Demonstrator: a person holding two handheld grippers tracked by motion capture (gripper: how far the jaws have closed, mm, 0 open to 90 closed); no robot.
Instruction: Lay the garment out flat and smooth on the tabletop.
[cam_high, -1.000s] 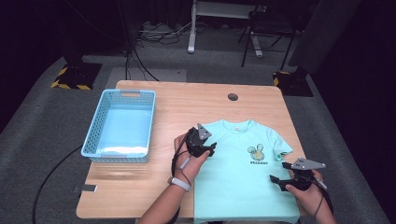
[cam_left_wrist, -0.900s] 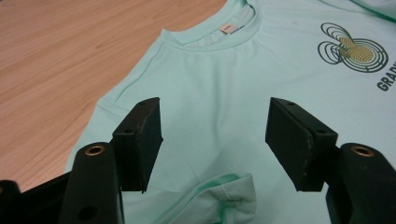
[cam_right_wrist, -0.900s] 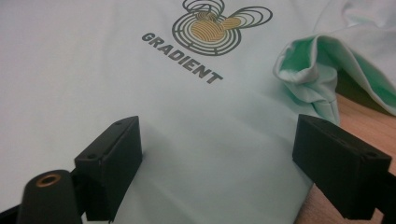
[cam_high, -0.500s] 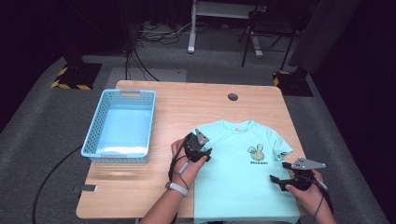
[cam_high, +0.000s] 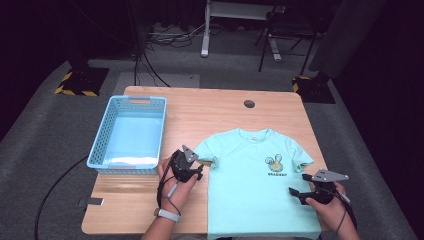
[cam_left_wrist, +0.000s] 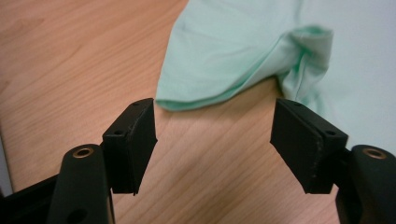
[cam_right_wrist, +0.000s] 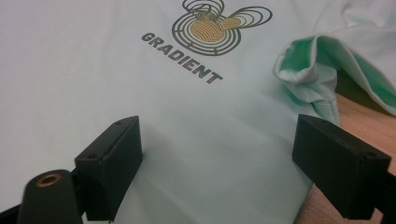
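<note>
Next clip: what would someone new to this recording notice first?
A mint-green T-shirt lies spread flat on the near right part of the wooden table, with a round "GRADIENT" print on its chest. An empty light-blue basket stands to its left. The left gripper, jaws open, sits at the shirt's sleeve; the right gripper, also open, rests at the shirt's other side.
</note>
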